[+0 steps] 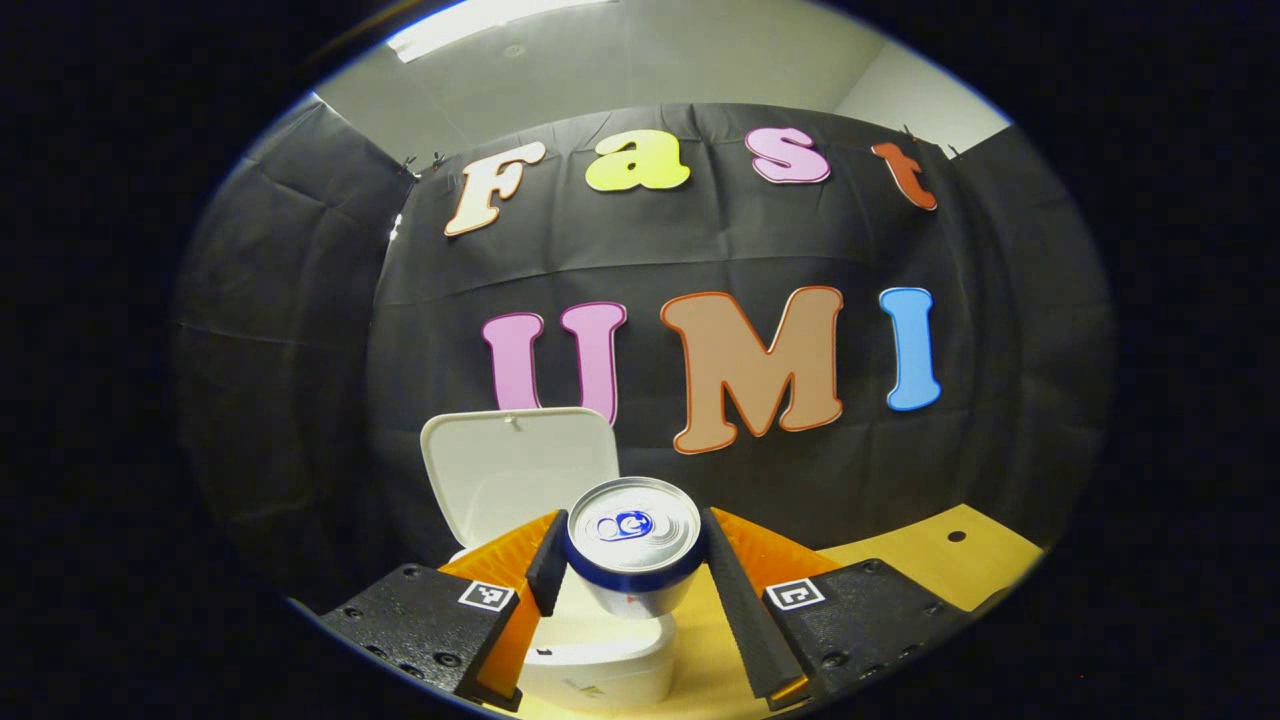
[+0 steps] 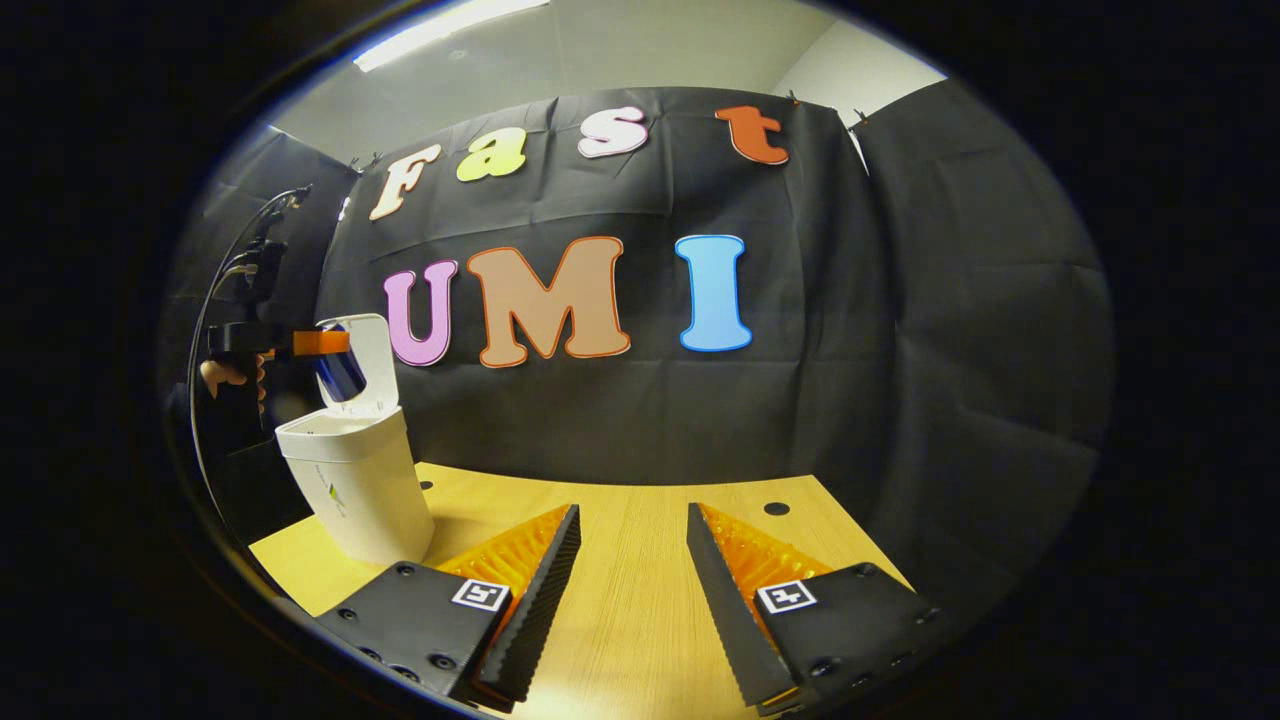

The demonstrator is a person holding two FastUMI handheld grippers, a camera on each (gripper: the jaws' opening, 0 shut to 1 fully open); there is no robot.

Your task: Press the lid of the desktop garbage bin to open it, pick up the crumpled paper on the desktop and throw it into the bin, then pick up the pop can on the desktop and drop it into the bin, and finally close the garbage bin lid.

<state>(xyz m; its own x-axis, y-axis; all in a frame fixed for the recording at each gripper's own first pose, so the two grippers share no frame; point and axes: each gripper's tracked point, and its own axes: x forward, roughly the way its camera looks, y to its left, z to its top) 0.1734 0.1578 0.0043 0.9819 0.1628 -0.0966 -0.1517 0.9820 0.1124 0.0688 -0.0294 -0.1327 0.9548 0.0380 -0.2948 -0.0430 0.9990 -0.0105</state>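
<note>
With the lid (image 1: 518, 468) standing upright behind the bin's mouth, the opening step looked finished. The left gripper (image 1: 634, 570) had its jaws closed on the can (image 1: 634, 540), one finger pressing each side of it, top end facing the camera. The can was held up in the air, off the surface (image 1: 930, 560), above the near side of the bin (image 1: 598, 665). In the right gripper view the same can (image 2: 338, 372) showed as a dark blue shape just in front of the raised lid (image 2: 365, 365), over the open bin (image 2: 350, 480), with a hand (image 2: 232, 378) behind the left gripper (image 2: 322, 345).

No crumpled paper lay on the visible stretch of the surface (image 2: 630, 600), so it had most likely gone into the bin already, though the bin's inside could not be seen. The right gripper (image 2: 628, 590) hung low over the bare wood, jaws wide apart and holding nothing, well apart from the bin.

As a judgement, the task stood at its third step: the can was lifted and brought to the bin but not yet released. Left to do were dropping the can into the bin's mouth and pressing the lid down.
</note>
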